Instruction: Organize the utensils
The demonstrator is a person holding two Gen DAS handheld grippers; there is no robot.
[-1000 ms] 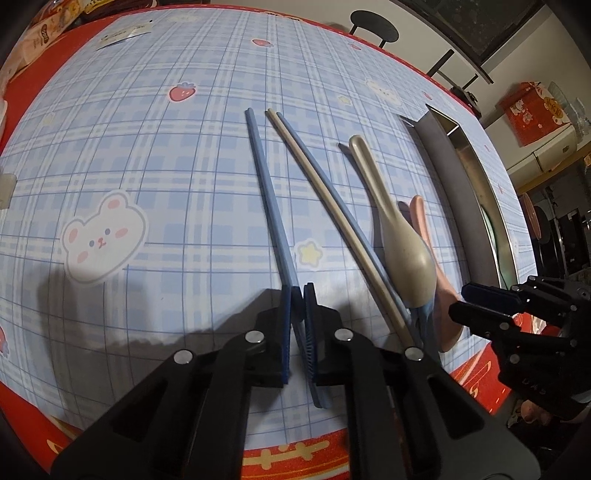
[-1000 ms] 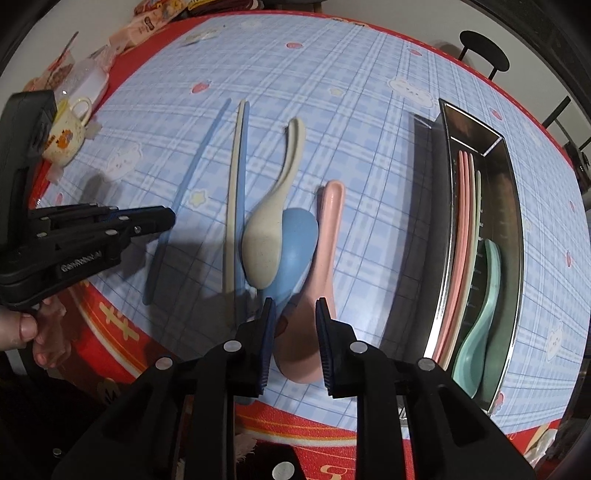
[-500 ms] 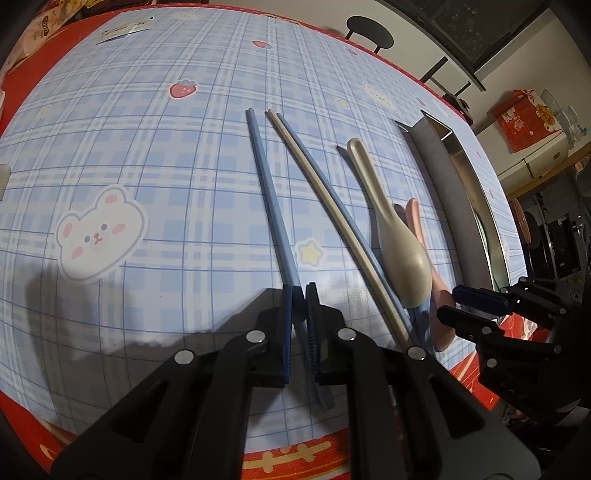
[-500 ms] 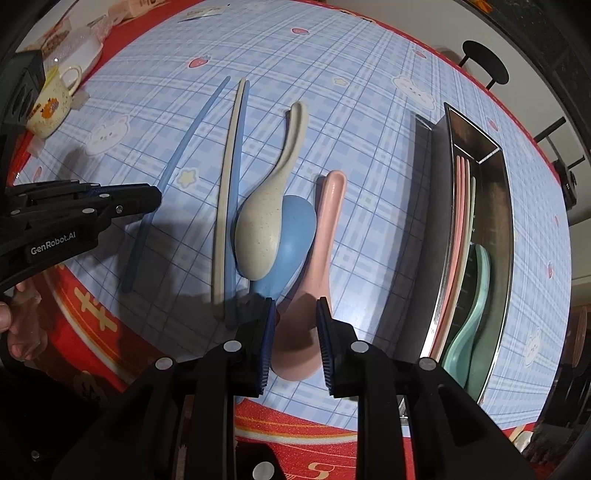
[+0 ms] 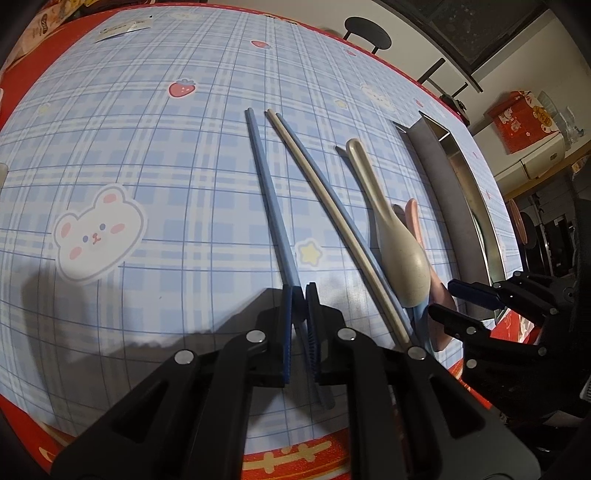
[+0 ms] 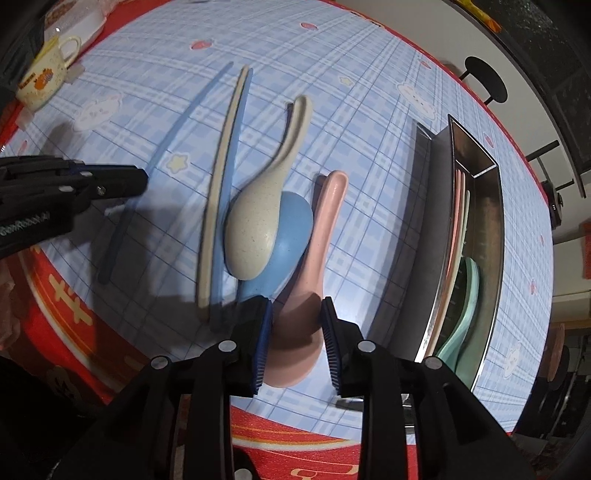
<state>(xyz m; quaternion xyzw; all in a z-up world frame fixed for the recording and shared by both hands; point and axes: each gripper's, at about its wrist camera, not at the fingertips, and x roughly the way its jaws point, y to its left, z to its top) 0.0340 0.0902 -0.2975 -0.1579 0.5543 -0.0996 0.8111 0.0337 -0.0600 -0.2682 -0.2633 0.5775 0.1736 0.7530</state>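
Observation:
A blue chopstick (image 5: 271, 199) lies on the plaid cloth; my left gripper (image 5: 300, 291) is shut on its near end. It also shows in the right wrist view (image 6: 173, 144). Beside it lie a beige chopstick (image 5: 332, 218) and a second blue chopstick (image 5: 317, 173). A beige spoon (image 6: 255, 221) rests on a blue spoon (image 6: 291, 240), next to a pink spoon (image 6: 314, 266). My right gripper (image 6: 297, 314) is open, its jaws either side of the pink spoon's bowl. The steel tray (image 6: 495, 229) at right holds chopsticks and a green spoon (image 6: 461, 317).
A printed mug (image 6: 46, 79) stands at the far left of the table. The table's red front edge (image 6: 314, 458) runs just below both grippers. A black stool (image 5: 367, 35) stands beyond the far edge.
My right gripper has moved forward and lower, so its jaws now flank the pink spoon's bowl. My left gripper stays shut on the blue chopstick.

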